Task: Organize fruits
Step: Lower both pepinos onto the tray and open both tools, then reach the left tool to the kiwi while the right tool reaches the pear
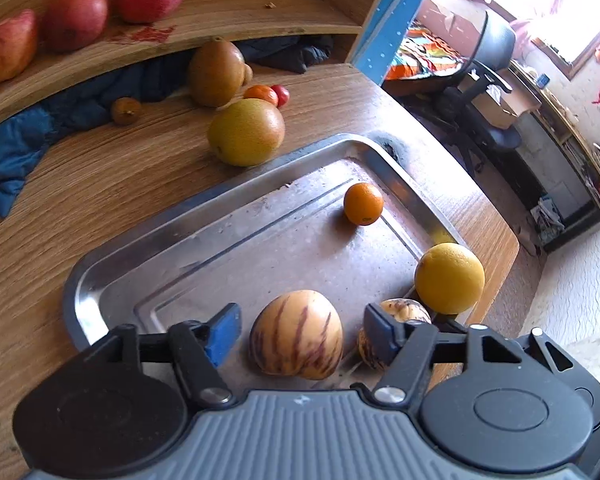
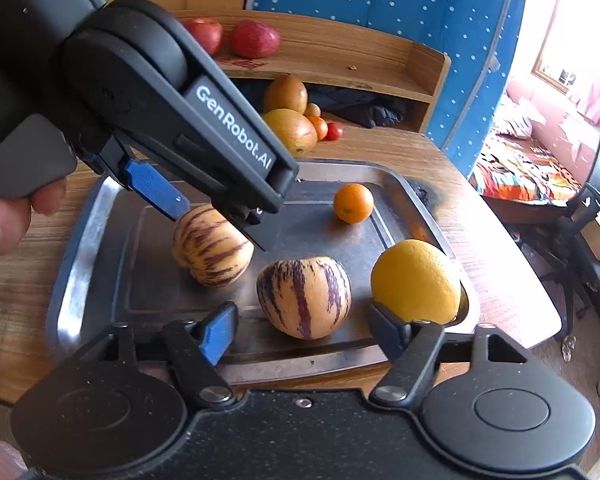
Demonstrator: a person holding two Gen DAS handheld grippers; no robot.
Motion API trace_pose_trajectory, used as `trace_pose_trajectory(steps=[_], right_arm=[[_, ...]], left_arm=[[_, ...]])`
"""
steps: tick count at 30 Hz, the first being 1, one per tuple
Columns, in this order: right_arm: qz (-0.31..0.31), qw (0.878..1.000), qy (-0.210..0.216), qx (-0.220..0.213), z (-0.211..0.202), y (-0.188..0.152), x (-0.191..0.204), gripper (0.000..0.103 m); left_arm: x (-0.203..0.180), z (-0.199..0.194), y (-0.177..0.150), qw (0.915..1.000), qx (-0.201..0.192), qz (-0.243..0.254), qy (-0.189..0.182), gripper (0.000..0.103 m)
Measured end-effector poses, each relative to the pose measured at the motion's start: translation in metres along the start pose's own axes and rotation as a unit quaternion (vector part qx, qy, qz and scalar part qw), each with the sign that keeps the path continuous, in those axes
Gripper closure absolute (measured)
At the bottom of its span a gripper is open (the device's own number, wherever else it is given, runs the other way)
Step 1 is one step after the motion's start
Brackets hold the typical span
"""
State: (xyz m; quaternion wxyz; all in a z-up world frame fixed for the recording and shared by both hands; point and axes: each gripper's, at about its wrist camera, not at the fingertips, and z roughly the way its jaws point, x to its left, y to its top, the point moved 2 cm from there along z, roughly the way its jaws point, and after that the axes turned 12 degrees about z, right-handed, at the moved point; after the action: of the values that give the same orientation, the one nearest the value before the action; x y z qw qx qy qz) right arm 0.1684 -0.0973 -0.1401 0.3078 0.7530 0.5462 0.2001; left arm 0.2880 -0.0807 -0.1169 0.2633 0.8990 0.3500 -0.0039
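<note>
Left tongs (image 1: pixel 298 330) apparently straddle striped melon (image 1: pixel 296 334), ungripped.

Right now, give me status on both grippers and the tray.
Left gripper open around striped melon. Right gripper open, empty. Tray holds four fruits. Path unobstructed.

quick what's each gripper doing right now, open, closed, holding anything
Left gripper: open, fingers either side of a striped melon on the tray, not clamped.
Right gripper: open, empty, facing the other striped melon.
</note>
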Motion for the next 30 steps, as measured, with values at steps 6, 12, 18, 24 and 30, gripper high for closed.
trace_pose_trajectory(steps=[6,12,18,24,30], right_arm=[[-0.007,1.0,0.014,-0.005,-0.015,-0.01,0.0,0.008],[-0.013,1.0,0.027,-0.007,-0.03,-0.023,0.005,0.001],[-0.03,0.998,0.045,-0.012,-0.043,-0.038,0.018,0.001],[-0.043,0.997,0.069,-0.014,-0.054,-0.05,0.034,0.001],[-0.054,0.994,0.092,-0.019,-0.059,-0.052,0.048,0.001]], left_arm=[[-0.001,-0.019,-0.017,0.9989,-0.008,-0.012,0.044,0.007],[-0.002,-0.04,-0.046,0.9965,-0.008,-0.028,0.079,0.002],[0.002,-0.059,-0.078,0.993,-0.001,-0.054,0.105,0.001],[0.009,-0.077,-0.109,0.9869,0.007,-0.089,0.134,0.001],[0.021,-0.091,-0.13,0.9772,0.02,-0.13,0.167,0.001]])
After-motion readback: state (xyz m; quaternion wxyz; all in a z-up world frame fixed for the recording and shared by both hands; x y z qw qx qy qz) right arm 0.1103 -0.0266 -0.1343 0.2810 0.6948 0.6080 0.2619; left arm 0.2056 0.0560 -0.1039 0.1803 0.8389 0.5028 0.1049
